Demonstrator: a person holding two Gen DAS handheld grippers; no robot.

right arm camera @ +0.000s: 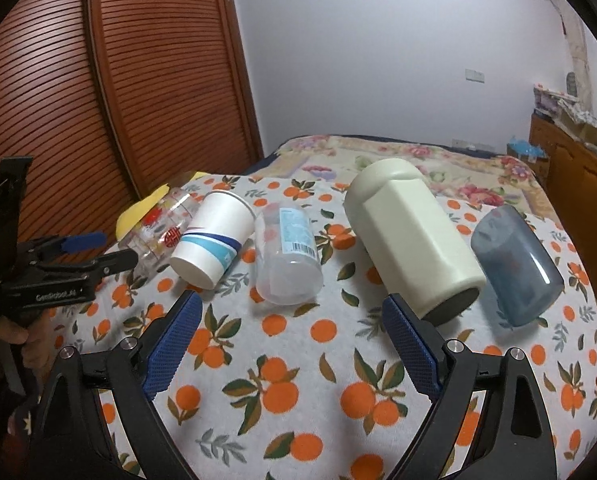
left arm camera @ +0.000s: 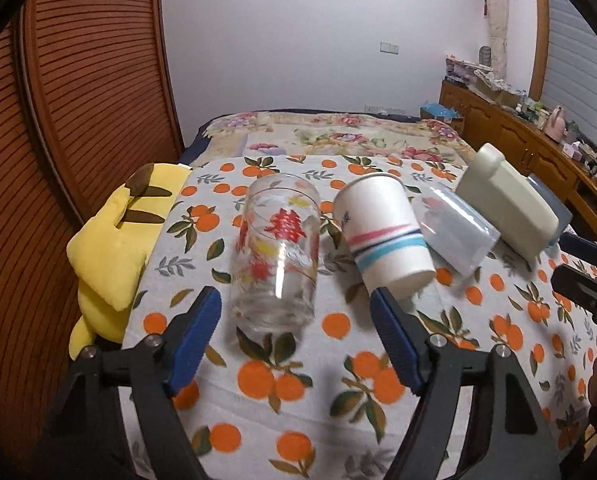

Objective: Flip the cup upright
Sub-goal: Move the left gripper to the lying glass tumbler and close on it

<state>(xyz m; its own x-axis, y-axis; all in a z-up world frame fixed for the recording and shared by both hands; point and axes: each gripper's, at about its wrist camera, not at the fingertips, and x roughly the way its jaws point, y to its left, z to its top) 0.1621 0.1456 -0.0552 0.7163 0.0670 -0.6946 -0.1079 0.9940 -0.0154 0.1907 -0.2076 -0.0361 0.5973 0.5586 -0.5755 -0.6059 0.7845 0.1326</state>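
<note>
Several cups lie on their sides in a row on the orange-print cloth [left arm camera: 298,380]. From the left: a clear glass with red print [left arm camera: 276,252] [right arm camera: 154,232], a white paper cup with stripes [left arm camera: 382,232] [right arm camera: 212,236], a clear plastic cup [left arm camera: 454,228] [right arm camera: 288,256], a cream mug [left arm camera: 506,204] [right arm camera: 410,240] and a grey-blue cup [right arm camera: 516,266]. My left gripper [left arm camera: 296,312] is open, just short of the glass's base. My right gripper [right arm camera: 292,320] is open, in front of the clear plastic cup and the cream mug. The left gripper also shows in the right wrist view [right arm camera: 98,248].
A yellow plush toy [left arm camera: 118,240] lies at the table's left edge. A slatted wooden door [left arm camera: 78,80] stands to the left. A bed with a floral cover [left arm camera: 330,132] lies beyond the table. A cluttered wooden cabinet [left arm camera: 538,136] runs along the right wall.
</note>
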